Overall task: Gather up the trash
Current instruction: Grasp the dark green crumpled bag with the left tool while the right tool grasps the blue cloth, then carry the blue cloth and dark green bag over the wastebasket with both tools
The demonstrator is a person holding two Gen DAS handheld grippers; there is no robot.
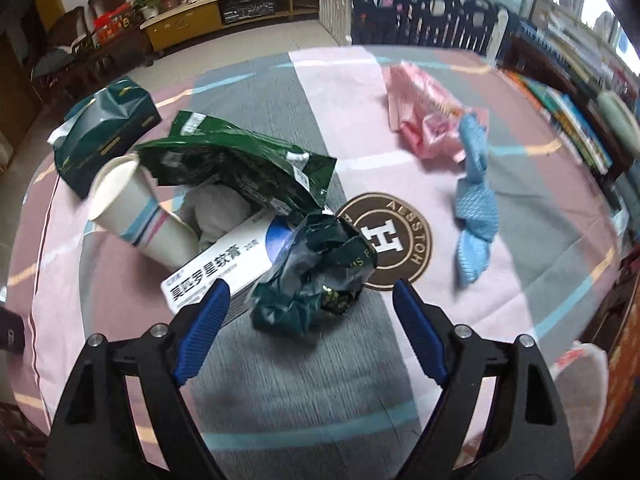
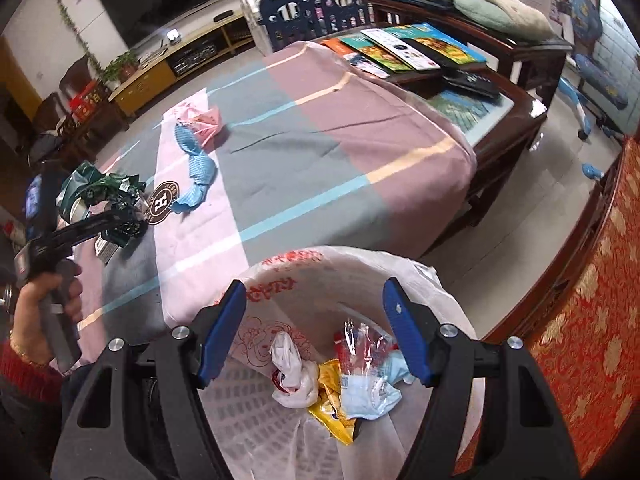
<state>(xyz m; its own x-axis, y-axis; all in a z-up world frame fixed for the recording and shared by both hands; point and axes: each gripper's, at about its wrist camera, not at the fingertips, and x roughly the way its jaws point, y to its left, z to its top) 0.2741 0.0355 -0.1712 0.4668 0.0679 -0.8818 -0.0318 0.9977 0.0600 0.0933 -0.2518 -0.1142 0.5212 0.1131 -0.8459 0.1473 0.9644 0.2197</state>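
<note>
In the left wrist view my left gripper (image 1: 310,292) stands open over a crumpled dark green wrapper (image 1: 316,272) that lies on the cloth between its fingers, not pressed. Behind the wrapper lie a white medicine box (image 1: 218,270), a tipped paper cup (image 1: 132,208) and a green foil bag (image 1: 240,160). A pink wrapper (image 1: 424,112) and a blue knotted strip (image 1: 476,208) lie to the right. My right gripper (image 2: 314,300) is open above a bin lined with a white bag (image 2: 360,268), with several scraps (image 2: 340,384) inside. The left gripper (image 2: 100,220) shows at the left edge there.
A dark green tissue pack (image 1: 106,128) sits at the table's far left. A round brown coaster (image 1: 394,240) lies mid-table. A wooden side table with books (image 2: 420,52) stands beyond the cloth-covered table (image 2: 320,140). A red patterned seat (image 2: 592,320) is beside the bin.
</note>
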